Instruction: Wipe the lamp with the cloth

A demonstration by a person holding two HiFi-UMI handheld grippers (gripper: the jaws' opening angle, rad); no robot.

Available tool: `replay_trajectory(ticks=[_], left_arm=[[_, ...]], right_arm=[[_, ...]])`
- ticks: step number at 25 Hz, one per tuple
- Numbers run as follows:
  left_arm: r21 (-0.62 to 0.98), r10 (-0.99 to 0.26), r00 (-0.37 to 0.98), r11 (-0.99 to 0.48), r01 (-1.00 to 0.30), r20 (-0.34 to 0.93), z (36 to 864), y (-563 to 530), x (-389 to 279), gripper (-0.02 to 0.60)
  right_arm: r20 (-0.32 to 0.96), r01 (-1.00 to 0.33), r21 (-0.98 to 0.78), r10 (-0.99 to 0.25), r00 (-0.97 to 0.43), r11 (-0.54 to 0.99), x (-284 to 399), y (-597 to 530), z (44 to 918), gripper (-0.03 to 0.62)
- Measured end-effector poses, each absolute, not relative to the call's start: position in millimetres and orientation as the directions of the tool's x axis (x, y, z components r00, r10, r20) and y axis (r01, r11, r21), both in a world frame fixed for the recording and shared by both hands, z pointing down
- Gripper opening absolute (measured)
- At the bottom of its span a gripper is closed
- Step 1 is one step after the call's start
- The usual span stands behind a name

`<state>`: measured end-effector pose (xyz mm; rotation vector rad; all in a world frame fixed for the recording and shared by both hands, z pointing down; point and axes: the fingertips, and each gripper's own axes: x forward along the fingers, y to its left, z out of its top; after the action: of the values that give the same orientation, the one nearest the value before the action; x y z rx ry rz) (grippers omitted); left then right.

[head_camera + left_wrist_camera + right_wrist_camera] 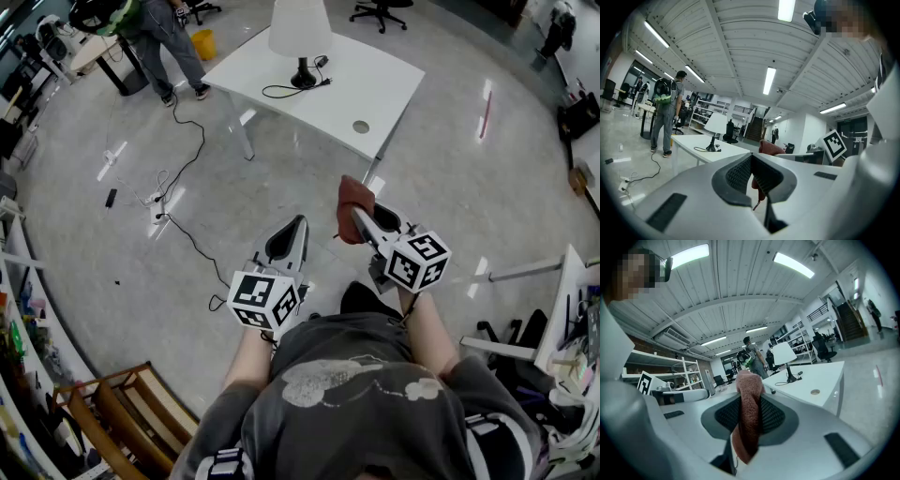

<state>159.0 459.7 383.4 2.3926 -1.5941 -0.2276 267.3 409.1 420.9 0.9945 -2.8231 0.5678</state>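
Right gripper (750,404) clamps cloth (746,432), lamp (300,33) well apart.

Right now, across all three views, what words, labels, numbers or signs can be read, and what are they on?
No readable text in any view.
Left marker cube and right marker cube: black-and-white square patterns only, no letters or digits.
Shirt print, head view: a pale graphic, no legible words.
Shelves, right gripper view: anything printed there is too small to read.
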Motion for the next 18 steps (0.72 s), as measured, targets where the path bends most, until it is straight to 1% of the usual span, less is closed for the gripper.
replay_trajectory(ticks=[6, 11, 15, 18], left_arm=[[0.291, -0.918, 0.393, -0.365, -0.884, 0.042, 390, 418, 172, 0.008], [0.274, -0.912, 0.408, -0.384, -0.882, 0.037, 381, 364, 191, 0.008], [0.289, -0.914, 0.403, -0.375, -0.881, 0.041, 380, 321, 204, 0.008], [0.300, -0.923, 0.383, -0.354, -0.886, 0.042, 374, 290, 209, 0.008]], right_arm=[[0.214, -0.633, -0.353, -0.599, -0.772, 0.689, 286, 365, 430, 0.091], [0.190, -0.627, -0.372, -0.605, -0.773, 0.684, 309, 311, 423, 0.091], [0.211, -0.635, -0.391, -0.606, -0.766, 0.666, 328, 264, 430, 0.091], [0.204, -0.625, -0.406, -0.600, -0.773, 0.667, 338, 230, 424, 0.091]])
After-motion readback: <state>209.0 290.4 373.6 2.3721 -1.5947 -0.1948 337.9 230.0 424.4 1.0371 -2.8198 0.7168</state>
